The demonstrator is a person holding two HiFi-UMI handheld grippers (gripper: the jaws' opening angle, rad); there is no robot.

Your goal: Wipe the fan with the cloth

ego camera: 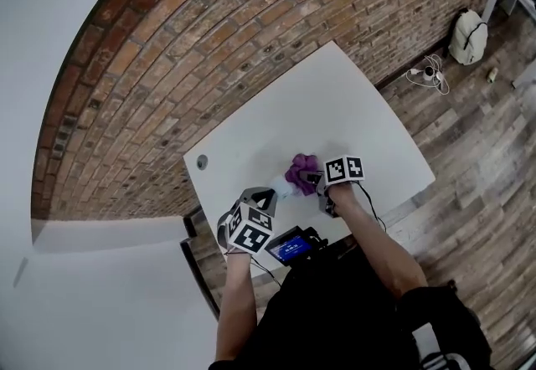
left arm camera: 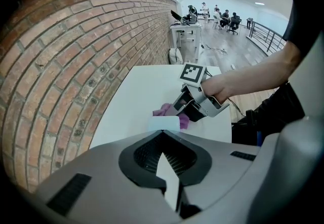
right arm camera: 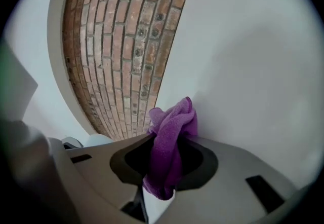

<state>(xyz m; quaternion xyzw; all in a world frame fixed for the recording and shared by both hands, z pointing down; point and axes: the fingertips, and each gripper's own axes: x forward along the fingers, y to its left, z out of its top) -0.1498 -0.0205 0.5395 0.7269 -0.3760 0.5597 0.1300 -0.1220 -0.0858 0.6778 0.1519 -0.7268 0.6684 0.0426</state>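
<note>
White rectangular desk; far edge runs along the red brick wall. Small grey round disc lies flat by the left corner on the wall side. Small pale blue-white fan sits near the near edge, left of its middle, apart from the disc.

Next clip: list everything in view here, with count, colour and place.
table: 1, white, centre
brick wall: 1, red-brown, along table's far side
cloth: 1, purple, held by right gripper
fan: 1, pale, at tip of left gripper
disc: 1, grey, table's left edge
bag: 1, white, floor, upper right
cable: 1, white, floor beside bag
screen device: 1, blue-lit, at person's waist
left gripper: 1, grey, shut
right gripper: 1, grey, shut on cloth
</note>
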